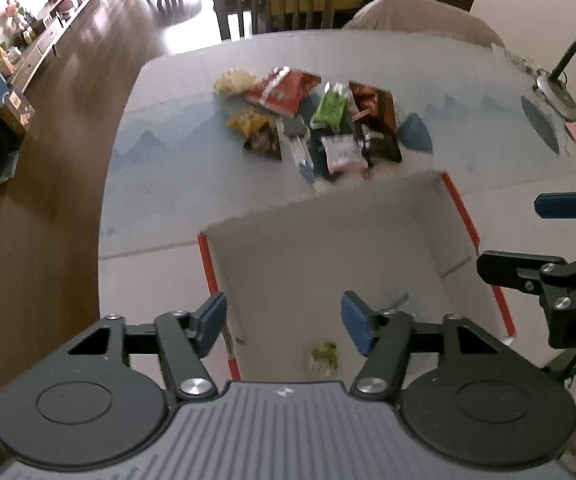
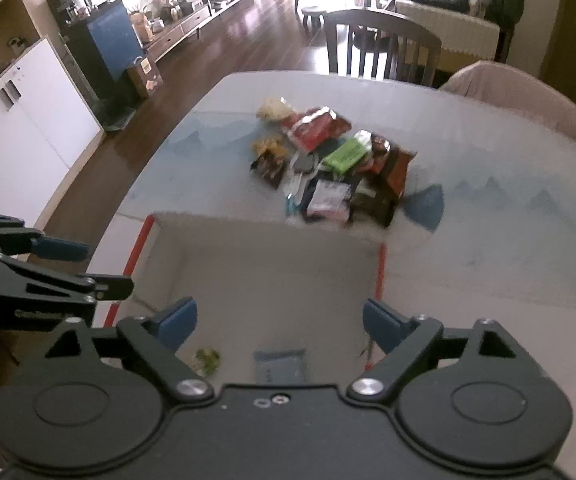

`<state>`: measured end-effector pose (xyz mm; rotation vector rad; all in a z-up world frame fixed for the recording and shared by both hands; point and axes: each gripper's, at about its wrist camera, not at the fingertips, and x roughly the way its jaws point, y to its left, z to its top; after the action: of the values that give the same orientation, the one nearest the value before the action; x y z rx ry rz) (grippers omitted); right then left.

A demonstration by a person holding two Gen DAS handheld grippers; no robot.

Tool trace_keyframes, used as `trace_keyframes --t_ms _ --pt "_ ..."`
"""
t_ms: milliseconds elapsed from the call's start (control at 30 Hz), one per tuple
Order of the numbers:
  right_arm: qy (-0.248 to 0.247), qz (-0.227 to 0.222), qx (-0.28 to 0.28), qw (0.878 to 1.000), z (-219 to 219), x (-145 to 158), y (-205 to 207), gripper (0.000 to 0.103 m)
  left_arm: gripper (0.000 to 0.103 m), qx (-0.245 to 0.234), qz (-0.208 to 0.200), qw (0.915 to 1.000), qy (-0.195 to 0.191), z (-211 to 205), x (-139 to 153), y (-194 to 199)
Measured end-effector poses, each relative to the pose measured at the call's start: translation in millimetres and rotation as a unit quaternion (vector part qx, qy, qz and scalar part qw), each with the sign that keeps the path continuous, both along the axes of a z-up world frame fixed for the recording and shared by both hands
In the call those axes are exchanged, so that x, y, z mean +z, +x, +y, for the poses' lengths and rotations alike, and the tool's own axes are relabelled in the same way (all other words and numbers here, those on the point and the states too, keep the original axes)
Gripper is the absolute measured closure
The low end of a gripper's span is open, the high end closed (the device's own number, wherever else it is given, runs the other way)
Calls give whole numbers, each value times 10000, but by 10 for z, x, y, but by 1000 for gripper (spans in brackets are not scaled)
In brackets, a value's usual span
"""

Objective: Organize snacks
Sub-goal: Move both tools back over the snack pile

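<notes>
An open cardboard box point(image 1: 440, 216) point(image 2: 247, 240) with red edges stands on the table below both grippers. Inside it lie a pale green snack packet point(image 1: 322, 358) point(image 2: 207, 360) and a blue packet point(image 2: 279, 366). My left gripper point(image 1: 283, 322) hangs over the box, open, nothing between its blue pads. My right gripper point(image 2: 279, 324) is also above the box, open and empty; it shows at the right edge of the left wrist view point(image 1: 528, 236). Beyond the box lies a pile of snack packets point(image 1: 312, 120) point(image 2: 328, 160): red, green, brown, yellow and pink-white ones.
The table point(image 1: 159, 184) point(image 2: 488, 272) has a pale cloth with blue shapes. A lamp base point(image 1: 556, 92) stands at its right side. Two chairs point(image 1: 273, 4) point(image 2: 380, 44) stand at the far edge. Wooden floor and a white cabinet point(image 2: 19, 128) lie to the left.
</notes>
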<state>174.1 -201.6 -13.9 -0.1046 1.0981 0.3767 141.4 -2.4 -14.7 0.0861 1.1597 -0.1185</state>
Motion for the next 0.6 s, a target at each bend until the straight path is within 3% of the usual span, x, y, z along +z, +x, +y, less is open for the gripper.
trace_keyframes --t_ms 333,600 --pt "112 -93 -36 9999 -154 116 549 2 26 147 -251 9996 -9 -42 174 494" --pt "42 35 -239 9997 -255 -17 1187 0 25 431 136 9989 -130 -112 40 1189"
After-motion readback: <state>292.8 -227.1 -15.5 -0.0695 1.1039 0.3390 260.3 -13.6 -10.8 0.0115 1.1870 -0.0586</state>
